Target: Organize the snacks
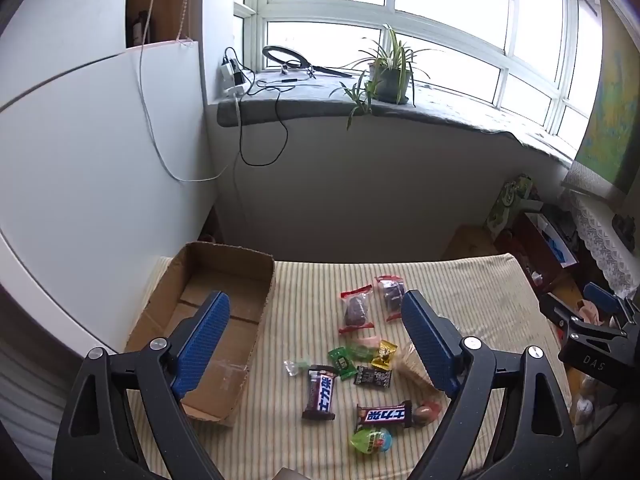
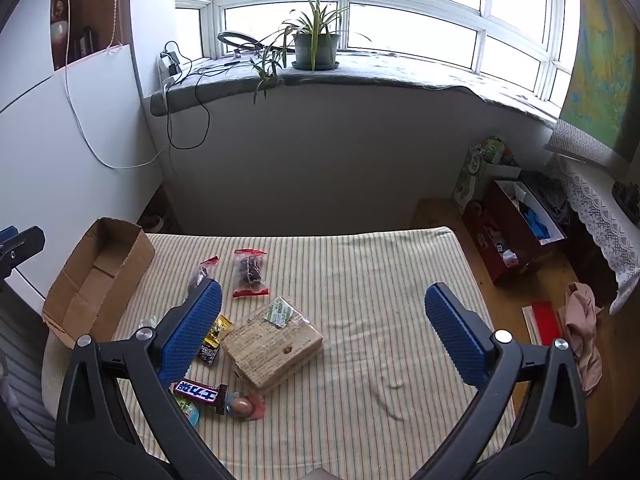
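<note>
Hidden: part of the biscuit pack [image 1: 414, 372] is covered by the left gripper's [image 1: 316, 344] right finger; small candies [image 2: 212, 344] are partly blocked by the right gripper's [image 2: 322, 336] left finger.
Snacks: two chocolate bars [image 1: 320, 394], red-sealed packets [image 2: 250, 274], scattered between the left tongs.
Box: cardboard box [image 1: 240, 264], behind the left finger.
Tongs: both spread, nothing held.

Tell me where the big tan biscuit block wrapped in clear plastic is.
In the right wrist view the tan biscuit block in clear plastic lies on the striped cloth, just right of the yellow candy and beyond the brown chocolate bar.
</note>
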Available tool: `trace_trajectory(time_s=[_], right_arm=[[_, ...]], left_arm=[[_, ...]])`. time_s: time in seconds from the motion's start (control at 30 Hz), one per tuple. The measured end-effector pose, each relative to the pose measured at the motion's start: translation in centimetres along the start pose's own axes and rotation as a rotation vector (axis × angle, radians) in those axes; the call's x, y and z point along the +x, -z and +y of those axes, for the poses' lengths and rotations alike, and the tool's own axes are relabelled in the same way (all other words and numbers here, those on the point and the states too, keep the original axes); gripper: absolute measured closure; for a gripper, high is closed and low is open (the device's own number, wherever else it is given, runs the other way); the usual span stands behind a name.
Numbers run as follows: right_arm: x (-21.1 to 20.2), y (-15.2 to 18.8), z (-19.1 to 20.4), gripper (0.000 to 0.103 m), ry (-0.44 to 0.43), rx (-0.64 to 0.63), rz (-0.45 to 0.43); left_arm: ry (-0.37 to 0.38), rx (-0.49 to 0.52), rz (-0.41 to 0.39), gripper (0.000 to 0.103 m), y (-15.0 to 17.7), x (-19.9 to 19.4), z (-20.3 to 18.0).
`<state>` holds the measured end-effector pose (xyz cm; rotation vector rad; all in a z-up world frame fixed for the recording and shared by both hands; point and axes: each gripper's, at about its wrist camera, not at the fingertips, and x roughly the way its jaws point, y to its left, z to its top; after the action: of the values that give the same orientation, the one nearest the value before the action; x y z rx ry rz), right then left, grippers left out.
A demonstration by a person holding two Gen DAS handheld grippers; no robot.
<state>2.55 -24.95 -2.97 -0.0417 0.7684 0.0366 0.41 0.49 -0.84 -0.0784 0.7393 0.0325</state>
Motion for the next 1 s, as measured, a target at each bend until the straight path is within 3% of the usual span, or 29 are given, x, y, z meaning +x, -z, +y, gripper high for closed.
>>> trace_trajectory(time_s=[0.3,1.0], right_arm=[[0.3,0.9,-0.1,0.0,0.009,0.006,0.029],[0.4,0.2,0.4,0.0,0.0,-0.004,0.011]], left_arm=[[0.013,0.007,0.038,0.015,1.1,0.9,-0.3],[0.02,0.01,0.019,0.015,0.7,0.8,-0.6]])
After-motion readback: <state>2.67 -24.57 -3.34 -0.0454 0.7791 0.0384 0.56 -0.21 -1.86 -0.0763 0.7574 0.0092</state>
